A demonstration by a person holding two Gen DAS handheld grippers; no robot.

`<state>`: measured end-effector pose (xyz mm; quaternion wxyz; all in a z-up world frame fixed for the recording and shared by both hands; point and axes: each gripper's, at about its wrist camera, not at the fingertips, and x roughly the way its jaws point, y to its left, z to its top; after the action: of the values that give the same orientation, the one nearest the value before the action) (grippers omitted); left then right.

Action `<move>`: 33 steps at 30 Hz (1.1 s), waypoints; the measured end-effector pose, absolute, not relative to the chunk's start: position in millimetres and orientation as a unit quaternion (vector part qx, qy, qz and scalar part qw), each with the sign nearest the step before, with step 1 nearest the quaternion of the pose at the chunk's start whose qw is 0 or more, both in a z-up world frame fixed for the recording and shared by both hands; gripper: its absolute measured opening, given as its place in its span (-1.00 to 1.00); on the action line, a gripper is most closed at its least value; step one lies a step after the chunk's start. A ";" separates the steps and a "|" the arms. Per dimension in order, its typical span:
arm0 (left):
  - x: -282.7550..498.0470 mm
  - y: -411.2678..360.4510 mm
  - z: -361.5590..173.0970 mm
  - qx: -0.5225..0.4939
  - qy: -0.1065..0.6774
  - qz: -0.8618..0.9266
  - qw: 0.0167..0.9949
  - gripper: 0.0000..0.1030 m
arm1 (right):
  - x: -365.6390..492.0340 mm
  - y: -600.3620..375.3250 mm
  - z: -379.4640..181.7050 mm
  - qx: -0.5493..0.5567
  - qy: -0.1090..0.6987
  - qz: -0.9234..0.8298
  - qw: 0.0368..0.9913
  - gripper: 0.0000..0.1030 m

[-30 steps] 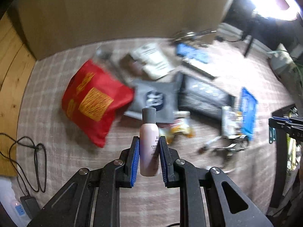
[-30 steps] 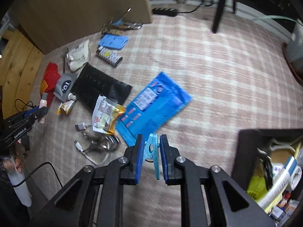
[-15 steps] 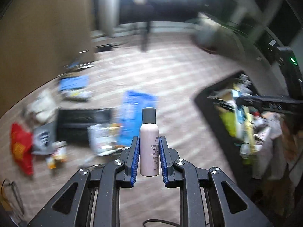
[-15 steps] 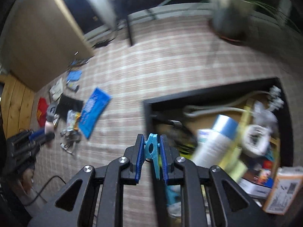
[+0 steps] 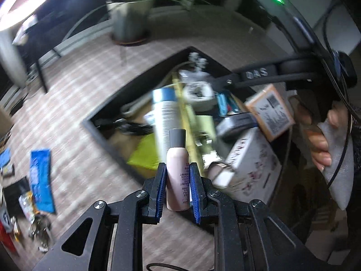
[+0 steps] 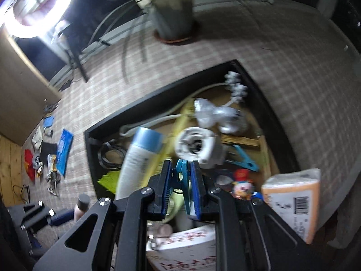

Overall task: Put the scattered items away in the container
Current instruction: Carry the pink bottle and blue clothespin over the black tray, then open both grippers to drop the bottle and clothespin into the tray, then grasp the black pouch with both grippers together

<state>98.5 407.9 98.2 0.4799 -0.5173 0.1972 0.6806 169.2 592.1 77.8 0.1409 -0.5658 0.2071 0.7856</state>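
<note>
In the space of a second I had swung both grippers away from the scattered pile on the checked rug (image 5: 74, 103) and brought them over the black container (image 6: 140, 113). My left gripper (image 5: 177, 188) was clamped narrowly on the pink bottle (image 5: 177, 176), upright between the blue pads, at the container's near edge. My right gripper (image 6: 180, 186) was pinched on the blue clothes peg (image 6: 181, 178), already above the crowded inside. The blue packet (image 5: 40, 176) and other bits lay well behind on the rug, so I judged both loads ready to drop and more trips needed.
</note>
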 end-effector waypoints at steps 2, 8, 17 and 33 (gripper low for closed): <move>105.1 418.4 97.7 -0.515 0.207 0.676 0.485 -0.63 | 174.6 598.8 76.8 -0.564 0.212 0.784 0.149 -0.67; 115.6 435.7 91.2 -0.514 0.225 0.666 0.492 -0.63 | 184.2 610.7 72.4 -0.563 0.220 0.779 0.163 -0.67; 107.9 426.2 100.0 -0.509 0.214 0.682 0.479 -0.05 | 174.2 596.7 78.4 -0.566 0.199 0.786 0.151 -0.50; -37.8 238.7 60.7 -0.586 0.075 0.768 0.248 -0.10 | 63.3 457.9 88.1 -0.587 0.093 0.804 -0.019 -0.32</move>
<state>-37.8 238.7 60.7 0.2475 -0.5856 0.0751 0.7682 63.3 457.9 88.1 -0.0185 -0.5870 0.0935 0.8039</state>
